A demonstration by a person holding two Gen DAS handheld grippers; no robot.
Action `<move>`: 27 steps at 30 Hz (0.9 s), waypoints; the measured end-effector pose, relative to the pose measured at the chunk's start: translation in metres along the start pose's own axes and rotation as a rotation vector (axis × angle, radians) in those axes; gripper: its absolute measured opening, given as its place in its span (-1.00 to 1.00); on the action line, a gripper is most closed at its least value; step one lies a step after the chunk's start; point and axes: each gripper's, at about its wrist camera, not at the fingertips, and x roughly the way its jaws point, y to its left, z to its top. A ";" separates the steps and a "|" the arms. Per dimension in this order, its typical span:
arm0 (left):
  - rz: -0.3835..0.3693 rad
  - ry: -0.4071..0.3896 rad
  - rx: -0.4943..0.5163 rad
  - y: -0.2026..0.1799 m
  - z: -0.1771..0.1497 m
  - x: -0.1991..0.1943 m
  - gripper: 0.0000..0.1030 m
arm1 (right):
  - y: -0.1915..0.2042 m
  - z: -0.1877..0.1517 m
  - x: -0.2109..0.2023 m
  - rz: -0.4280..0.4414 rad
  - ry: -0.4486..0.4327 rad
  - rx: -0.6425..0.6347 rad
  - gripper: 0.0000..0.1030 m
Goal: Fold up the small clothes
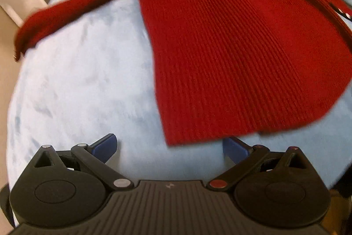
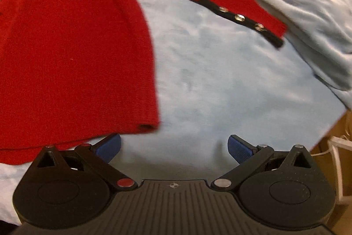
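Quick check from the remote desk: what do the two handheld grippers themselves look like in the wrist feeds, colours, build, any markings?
Both match: the left gripper and right gripper have matte black ribbed bodies, two round black housings, and black linkage arms ending in blue finger pads. Each has one red and one silver pivot cap, mirrored between the two. A small pale mark sits at each body's centre. No cables, hands or sleeves show.

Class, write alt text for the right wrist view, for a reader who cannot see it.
A red sweater lies flat on a pale blue blanket, its buttoned sleeve stretched out to the right. The open right gripper hangs near the hem, holding nothing.
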 end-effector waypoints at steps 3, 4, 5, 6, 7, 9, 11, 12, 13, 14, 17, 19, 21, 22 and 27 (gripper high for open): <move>0.085 -0.082 0.017 0.001 0.013 -0.003 1.00 | -0.004 0.005 -0.002 0.027 -0.072 0.061 0.98; 0.092 -0.094 0.017 0.002 0.017 -0.005 1.00 | -0.007 0.007 -0.003 0.023 -0.097 0.091 0.98; 0.089 -0.103 0.016 0.004 0.022 -0.005 1.00 | -0.010 0.009 -0.004 0.020 -0.119 0.121 0.98; 0.086 -0.109 0.015 0.005 0.026 -0.005 1.00 | -0.013 0.011 -0.004 0.018 -0.136 0.144 0.99; 0.091 -0.116 0.017 0.006 0.030 -0.005 1.00 | -0.016 0.012 -0.004 0.017 -0.146 0.161 0.98; 0.108 -0.122 0.026 0.006 0.036 -0.003 1.00 | -0.020 0.017 -0.004 0.024 -0.152 0.182 0.98; 0.127 -0.116 0.026 0.007 0.047 0.004 1.00 | -0.021 0.018 -0.007 0.041 -0.151 0.184 0.98; 0.127 -0.113 0.024 0.009 0.049 0.005 1.00 | -0.020 0.018 -0.008 0.055 -0.150 0.173 0.98; 0.123 -0.112 0.020 0.009 0.051 0.006 1.00 | -0.018 0.018 -0.010 0.073 -0.146 0.154 0.99; 0.121 -0.111 0.016 0.008 0.052 0.006 1.00 | -0.014 0.017 -0.011 0.095 -0.137 0.125 0.99; 0.127 -0.115 0.020 0.007 0.051 0.002 1.00 | 0.000 0.010 -0.013 0.154 -0.108 0.026 0.99; 0.134 -0.118 0.019 0.008 0.050 -0.001 1.00 | 0.014 0.004 -0.015 0.184 -0.086 -0.019 0.99; 0.138 -0.121 0.009 0.012 0.052 -0.002 1.00 | 0.026 -0.001 -0.015 0.197 -0.074 -0.057 0.99; 0.140 -0.123 0.003 0.013 0.053 -0.004 1.00 | 0.031 -0.001 -0.014 0.197 -0.072 -0.070 0.99; 0.119 -0.131 -0.010 0.021 0.064 -0.010 1.00 | 0.045 0.000 0.005 0.155 -0.014 -0.122 0.99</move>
